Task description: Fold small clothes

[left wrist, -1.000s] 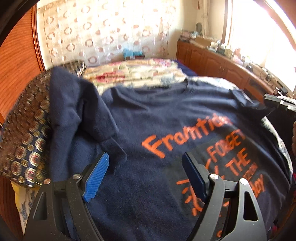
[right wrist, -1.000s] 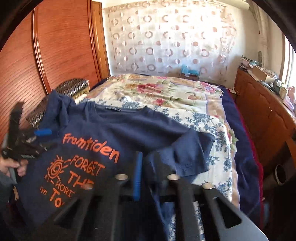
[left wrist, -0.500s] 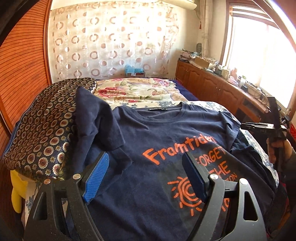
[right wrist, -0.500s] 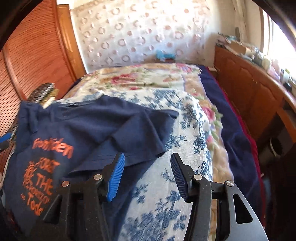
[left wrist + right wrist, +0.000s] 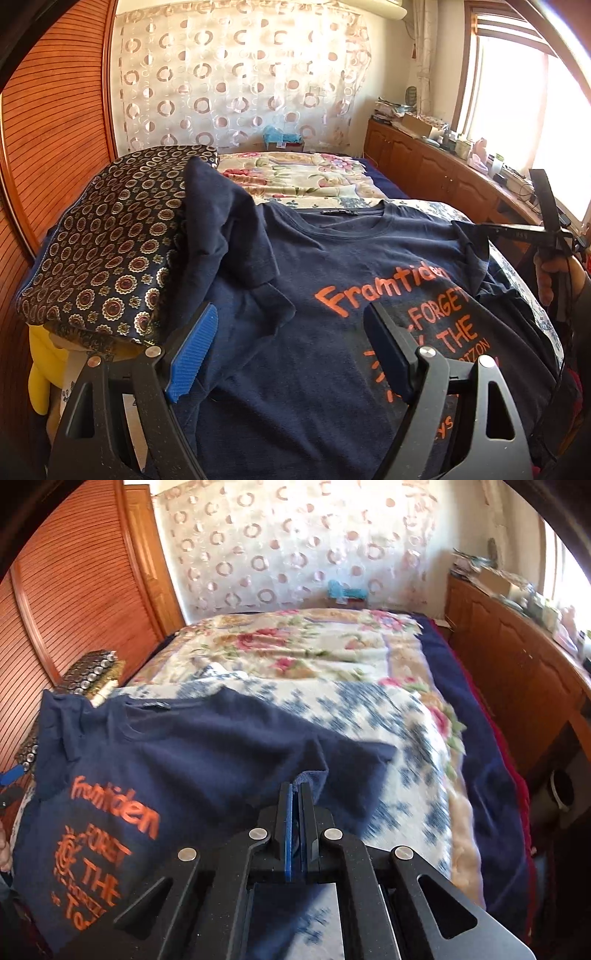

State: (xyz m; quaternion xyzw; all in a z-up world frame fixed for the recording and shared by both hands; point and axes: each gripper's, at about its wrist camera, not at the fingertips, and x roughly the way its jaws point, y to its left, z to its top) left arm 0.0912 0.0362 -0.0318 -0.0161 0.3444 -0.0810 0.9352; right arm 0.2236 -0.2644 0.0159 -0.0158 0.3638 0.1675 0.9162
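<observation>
A navy T-shirt (image 5: 332, 266) with orange lettering lies front up on the bed; its left sleeve is bunched up against a patterned cushion (image 5: 110, 240). My left gripper (image 5: 290, 314) hovers open just above the shirt's left chest, with nothing pinched between its blue pads. My right gripper (image 5: 295, 786) is shut on the T-shirt (image 5: 203, 746) at the right sleeve, where a small ridge of fabric sticks up past the fingertips. In the left wrist view the right gripper (image 5: 487, 226) holds that sleeve slightly lifted, with a person's hand (image 5: 546, 273) on its grip.
A floral bedspread (image 5: 314, 646) covers the bed beyond the shirt. A wooden cabinet (image 5: 517, 672) with clutter on top runs along the right side under the window. A slatted wooden wardrobe (image 5: 48, 129) stands at the left. Something yellow (image 5: 40, 369) sits under the cushion.
My right gripper, open beside the right sleeve half a second ago, has moved left onto it and shut on the fabric. The left gripper drew back and up a little, still open.
</observation>
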